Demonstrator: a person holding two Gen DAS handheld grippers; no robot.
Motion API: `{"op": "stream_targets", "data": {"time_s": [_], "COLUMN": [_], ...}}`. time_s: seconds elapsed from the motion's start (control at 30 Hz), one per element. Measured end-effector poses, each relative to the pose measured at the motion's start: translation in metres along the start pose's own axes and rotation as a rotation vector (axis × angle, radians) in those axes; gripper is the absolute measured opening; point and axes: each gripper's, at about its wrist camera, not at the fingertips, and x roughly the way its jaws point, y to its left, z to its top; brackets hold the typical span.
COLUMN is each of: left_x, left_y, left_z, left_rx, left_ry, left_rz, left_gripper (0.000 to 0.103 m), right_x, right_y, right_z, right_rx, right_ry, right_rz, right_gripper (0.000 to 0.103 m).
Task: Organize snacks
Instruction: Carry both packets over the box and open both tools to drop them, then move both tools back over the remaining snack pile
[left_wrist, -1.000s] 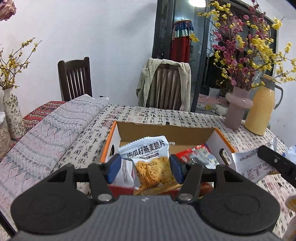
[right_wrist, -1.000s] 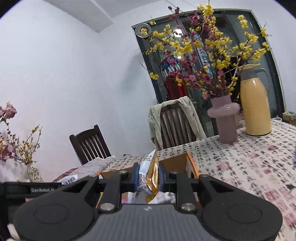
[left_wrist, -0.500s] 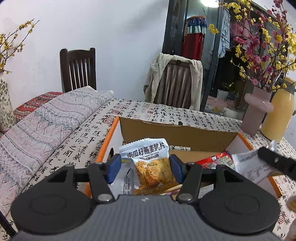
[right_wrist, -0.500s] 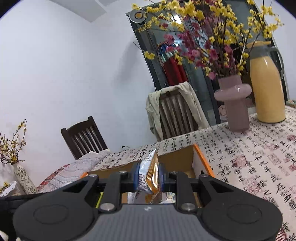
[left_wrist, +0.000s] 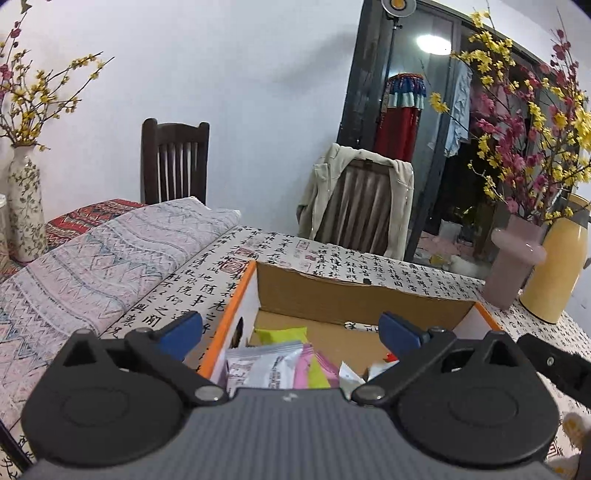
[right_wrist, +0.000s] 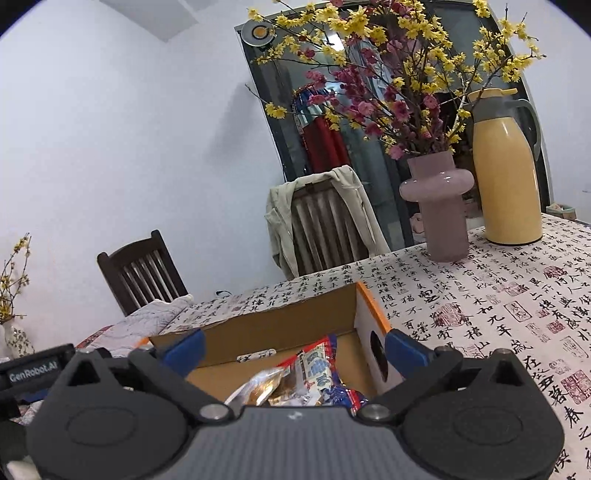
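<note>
An open cardboard box with orange rims (left_wrist: 325, 295) stands on the table; it also shows in the right wrist view (right_wrist: 280, 325). My left gripper (left_wrist: 290, 330) is open and empty above the box's left part, over a grey-white packet (left_wrist: 264, 367) and pink and green packets (left_wrist: 314, 367). My right gripper (right_wrist: 293, 349) is open and empty above the box's right part, over a red-and-blue packet (right_wrist: 319, 369) and a silver-gold packet (right_wrist: 260, 386).
The table carries a calligraphy-print cloth (right_wrist: 498, 306), a pink vase with flowers (right_wrist: 441, 210) and a yellow thermos (right_wrist: 508, 177) at the right. A folded patterned blanket (left_wrist: 92, 266) lies left of the box. Two chairs (left_wrist: 360, 210) stand behind the table.
Both grippers have opened and let go of their snack packets, which now lie in the box. The left gripper's oat-crisp bag is out of sight.
</note>
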Motion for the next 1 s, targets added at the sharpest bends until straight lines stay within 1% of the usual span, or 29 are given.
{"op": "stream_targets", "data": {"time_s": [0.13, 0.23, 0.4, 0.5, 0.63, 0.73, 0.83, 1.0], "left_x": [-0.005, -0.018, -0.053, -0.070, -0.083, -0.091, -0.095, -0.096], "left_y": [0.001, -0.001, 0.003, 0.008, 0.015, 0.024, 0.034, 0.053], "left_z": [0.002, 0.006, 0.016, 0.014, 0.004, -0.006, -0.018, -0.041], "left_rx": [-0.003, 0.013, 0.005, 0.009, 0.032, 0.043, 0.058, 0.092], "left_ry": [-0.009, -0.019, -0.058, -0.067, -0.039, -0.019, 0.003, 0.055], "left_rz": [-0.005, -0.009, -0.050, -0.072, -0.084, -0.079, -0.067, -0.033], "left_gripper": [0.103, 0.103, 0.103, 0.103, 0.103, 0.103, 0.103, 0.103], "right_x": [-0.003, -0.008, -0.033, -0.052, -0.079, -0.097, -0.111, -0.123], "right_y": [0.003, 0.006, 0.009, 0.012, 0.012, 0.010, 0.006, -0.003], "right_z": [-0.001, 0.002, 0.011, 0.013, 0.004, -0.008, -0.023, -0.047], "right_rx": [-0.016, -0.027, -0.040, -0.060, -0.095, -0.113, -0.135, -0.155], "right_ry": [-0.002, -0.017, -0.046, -0.057, -0.047, -0.031, 0.007, 0.070], "right_rz": [-0.005, 0.002, -0.011, -0.024, -0.013, -0.020, -0.036, -0.058], "right_gripper": [0.103, 0.103, 0.103, 0.103, 0.103, 0.103, 0.103, 0.103]}}
